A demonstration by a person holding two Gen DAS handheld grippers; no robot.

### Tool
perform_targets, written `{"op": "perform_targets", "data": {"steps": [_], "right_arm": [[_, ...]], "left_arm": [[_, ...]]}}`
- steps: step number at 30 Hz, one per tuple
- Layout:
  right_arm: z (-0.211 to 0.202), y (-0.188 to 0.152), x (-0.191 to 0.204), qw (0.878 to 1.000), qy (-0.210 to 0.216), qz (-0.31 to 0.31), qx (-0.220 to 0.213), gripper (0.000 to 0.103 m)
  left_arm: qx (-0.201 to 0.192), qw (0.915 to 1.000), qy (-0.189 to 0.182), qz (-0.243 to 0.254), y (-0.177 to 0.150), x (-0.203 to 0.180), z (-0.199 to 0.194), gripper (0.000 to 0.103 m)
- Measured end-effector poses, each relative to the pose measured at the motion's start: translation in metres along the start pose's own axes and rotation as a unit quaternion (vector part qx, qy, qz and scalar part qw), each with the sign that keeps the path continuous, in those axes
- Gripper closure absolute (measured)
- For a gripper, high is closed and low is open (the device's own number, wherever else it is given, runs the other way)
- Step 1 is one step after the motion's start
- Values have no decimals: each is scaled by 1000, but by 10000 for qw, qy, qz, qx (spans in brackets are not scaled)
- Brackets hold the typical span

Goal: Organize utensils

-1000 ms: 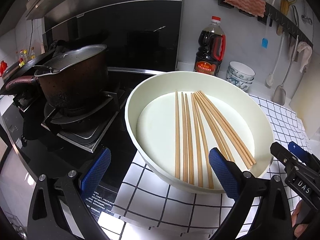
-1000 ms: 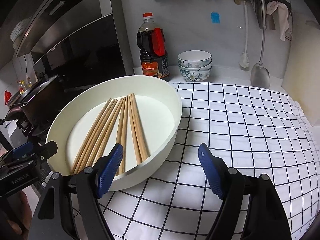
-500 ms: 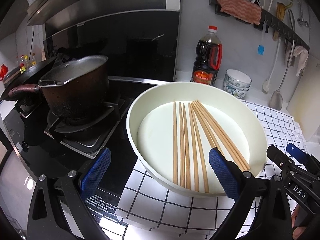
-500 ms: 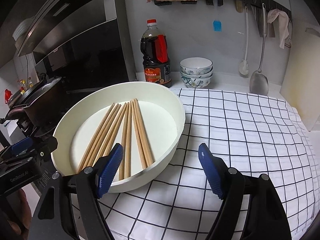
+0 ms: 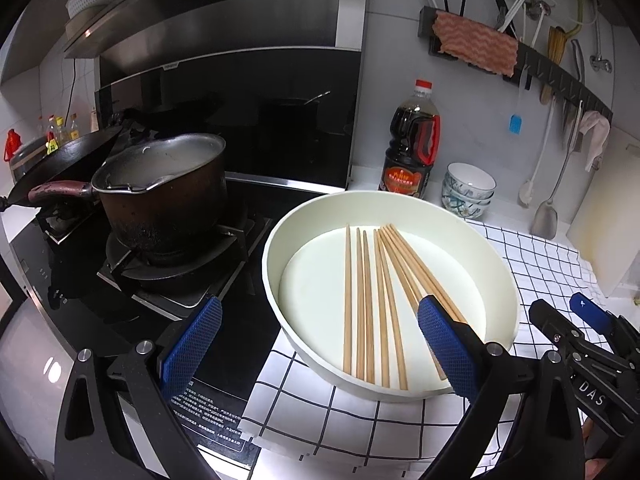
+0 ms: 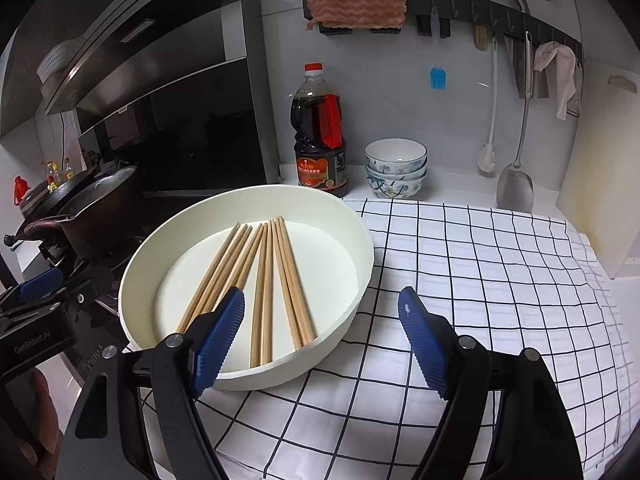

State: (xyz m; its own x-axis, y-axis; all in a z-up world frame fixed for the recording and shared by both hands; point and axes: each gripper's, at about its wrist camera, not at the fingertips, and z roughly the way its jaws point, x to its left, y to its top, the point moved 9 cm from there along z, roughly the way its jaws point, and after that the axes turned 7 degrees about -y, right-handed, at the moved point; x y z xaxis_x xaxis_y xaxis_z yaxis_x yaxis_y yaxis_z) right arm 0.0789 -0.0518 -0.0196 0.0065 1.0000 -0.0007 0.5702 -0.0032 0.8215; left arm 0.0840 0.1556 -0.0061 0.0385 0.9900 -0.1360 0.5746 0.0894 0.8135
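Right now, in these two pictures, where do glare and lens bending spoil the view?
Left wrist view: the checked cloth is blown out white near the bottom edge, and the range hood bows. Right wrist view: sharp; the white basin shades the cloth beside it, and the corners go black.

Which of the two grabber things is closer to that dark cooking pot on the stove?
Left. The left gripper hangs just in front of the pot, spanning stove and basin. The right gripper sits beyond the basin, over the checked cloth.
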Motion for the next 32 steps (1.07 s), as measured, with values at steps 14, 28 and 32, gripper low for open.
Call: {"op": "perform_targets", "data": {"steps": [14, 28, 32], "right_arm": [[-4, 3, 1, 10000, 11, -63, -34, 27], [-6, 3, 3, 9999, 24, -121, -39, 27], [-6, 2, 1, 9999, 35, -91, -31, 27]], "left_arm": [[-136, 9997, 180, 75, 5, 0, -10, 6], [-150, 9997, 165, 124, 5, -3, -13, 6], [-116, 9997, 187, 142, 2, -3, -13, 6]]}}
